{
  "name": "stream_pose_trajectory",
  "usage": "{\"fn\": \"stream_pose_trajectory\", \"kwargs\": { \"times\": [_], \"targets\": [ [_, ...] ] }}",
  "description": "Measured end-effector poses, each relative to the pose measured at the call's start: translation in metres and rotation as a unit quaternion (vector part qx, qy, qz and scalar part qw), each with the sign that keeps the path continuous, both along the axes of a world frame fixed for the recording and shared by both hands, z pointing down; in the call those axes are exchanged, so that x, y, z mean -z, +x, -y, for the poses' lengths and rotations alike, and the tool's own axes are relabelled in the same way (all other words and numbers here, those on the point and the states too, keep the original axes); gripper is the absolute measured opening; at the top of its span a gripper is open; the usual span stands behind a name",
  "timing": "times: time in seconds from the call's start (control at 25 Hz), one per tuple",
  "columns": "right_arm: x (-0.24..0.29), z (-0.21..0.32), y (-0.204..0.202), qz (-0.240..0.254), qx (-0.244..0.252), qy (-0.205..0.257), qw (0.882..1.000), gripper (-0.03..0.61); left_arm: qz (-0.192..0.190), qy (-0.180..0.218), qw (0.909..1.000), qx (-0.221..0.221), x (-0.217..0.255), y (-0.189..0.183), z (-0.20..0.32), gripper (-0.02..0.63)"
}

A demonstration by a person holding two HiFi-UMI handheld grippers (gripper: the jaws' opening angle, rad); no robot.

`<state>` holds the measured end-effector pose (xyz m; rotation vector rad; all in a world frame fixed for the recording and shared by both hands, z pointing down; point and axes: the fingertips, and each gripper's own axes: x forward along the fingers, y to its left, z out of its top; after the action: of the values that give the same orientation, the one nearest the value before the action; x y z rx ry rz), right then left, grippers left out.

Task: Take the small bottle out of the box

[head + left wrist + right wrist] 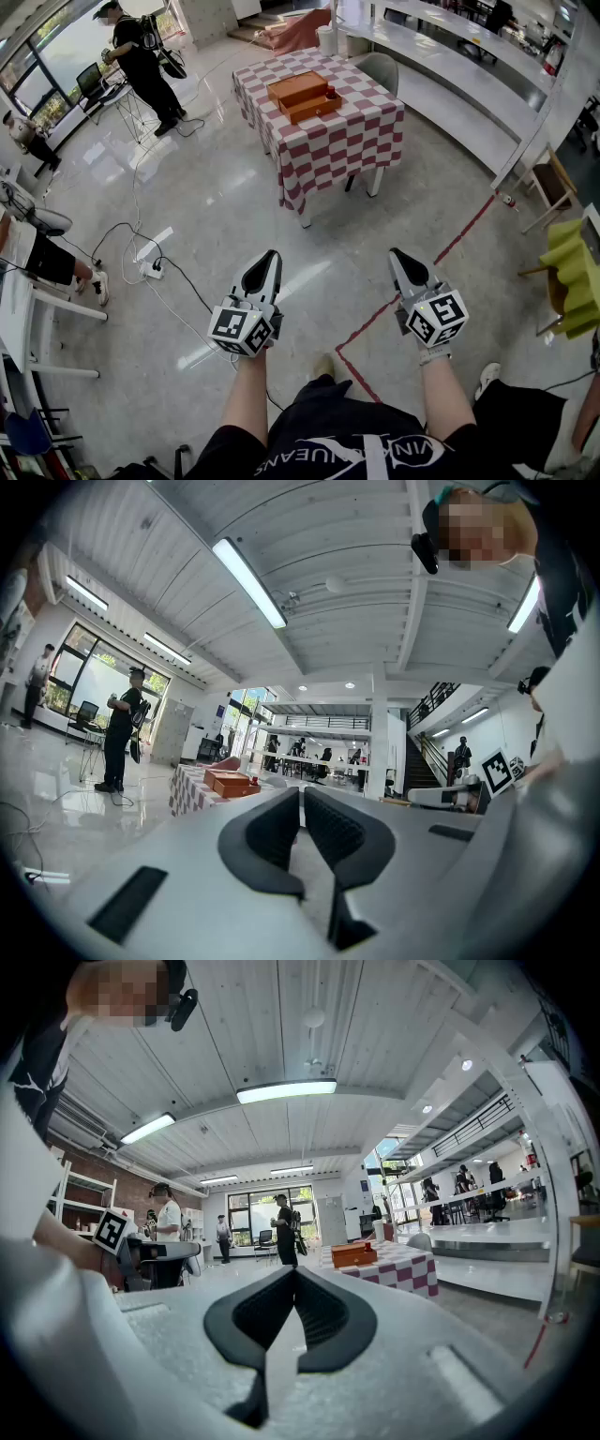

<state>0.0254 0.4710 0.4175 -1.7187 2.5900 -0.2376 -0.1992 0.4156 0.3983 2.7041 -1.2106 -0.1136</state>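
Left gripper (272, 255), clenched, empty; orange box (302, 94) on checked table (349, 141), well ahead, its small bottle not discernible; right gripper (394, 253), clenched, empty; step judged: approach; next: walk up, open one claw.

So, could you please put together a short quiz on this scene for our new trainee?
1. True or false: the orange box sits underneath the table.
2. The right claw is: A) wide open; B) shut with nothing in it; C) shut on a bottle.
3. What covers the table?
Key: 1. False, it stands on top of the table. 2. B. 3. A red-and-white checked cloth.
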Motion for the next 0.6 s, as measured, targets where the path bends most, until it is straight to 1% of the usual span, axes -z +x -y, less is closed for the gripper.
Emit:
{"fn": "stream_pose_trajectory", "kwargs": {
  "times": [0.28, 0.6],
  "targets": [
    [-0.007, 0.064, -0.010, 0.000, -0.017, 0.002, 1.000, 0.006, 0.004, -0.002, 0.9999, -0.009, -0.015, -0.020, 0.059, 0.023],
    [-0.019, 0.099, -0.013, 0.006, -0.033, -0.005, 0.999, 0.006, 0.001, -0.016, 0.9998, -0.014, -0.035, -0.029, 0.101, 0.023]
  ]
}}
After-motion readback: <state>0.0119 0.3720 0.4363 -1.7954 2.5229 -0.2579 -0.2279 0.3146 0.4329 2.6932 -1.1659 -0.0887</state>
